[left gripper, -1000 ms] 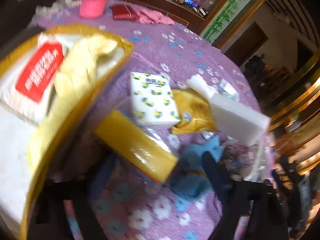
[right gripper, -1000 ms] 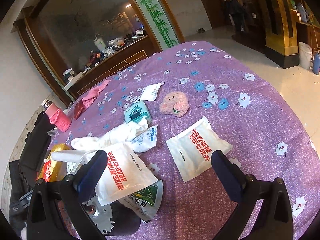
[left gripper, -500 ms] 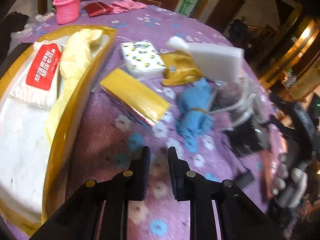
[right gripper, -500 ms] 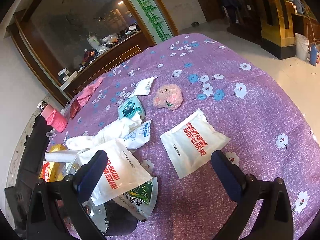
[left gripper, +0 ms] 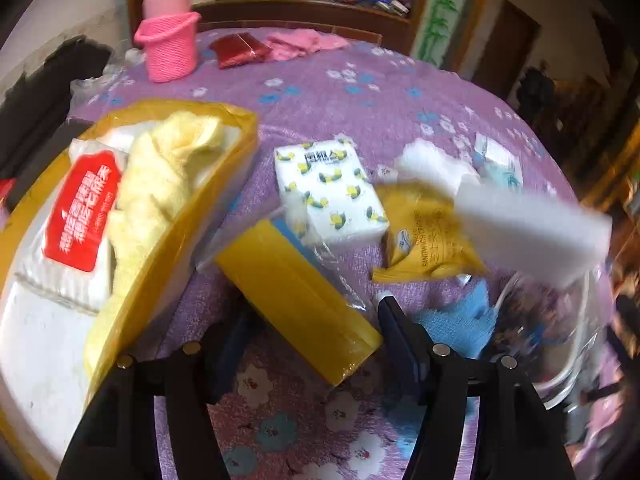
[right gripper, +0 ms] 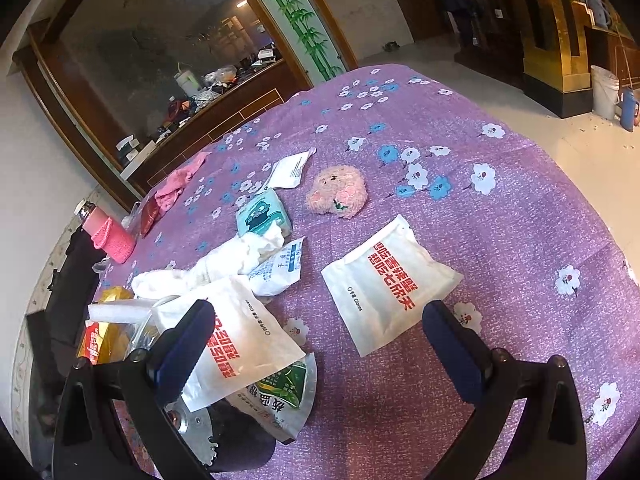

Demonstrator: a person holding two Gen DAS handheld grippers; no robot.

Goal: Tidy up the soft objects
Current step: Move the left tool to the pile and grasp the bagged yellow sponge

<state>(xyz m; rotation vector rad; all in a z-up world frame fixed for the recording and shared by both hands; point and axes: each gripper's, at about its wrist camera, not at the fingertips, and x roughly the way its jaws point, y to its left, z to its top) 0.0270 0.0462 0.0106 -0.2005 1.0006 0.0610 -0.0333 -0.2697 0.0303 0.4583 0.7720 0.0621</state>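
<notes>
In the left wrist view my left gripper has its jaws opening. The near end of a yellow block in clear wrap lies between the fingers, and the pads do not press on it. Left of it a yellow tray holds a white pack with a red label and a yellow cloth. My right gripper hangs open over the purple cloth between two white pouches with red lettering, holding nothing. A pink plush and a white cloth lie beyond.
Beyond the left gripper lie a bee-print tissue pack, a yellow snack bag, a white foam block and a blue cloth. A pink knit cup stands at the far edge. A teal tissue pack and a green packet lie by the right gripper.
The left gripper was open a second ago, shut and drawn back half a second ago, and now stands open again around the yellow block's end. The right gripper's view is almost unchanged.
</notes>
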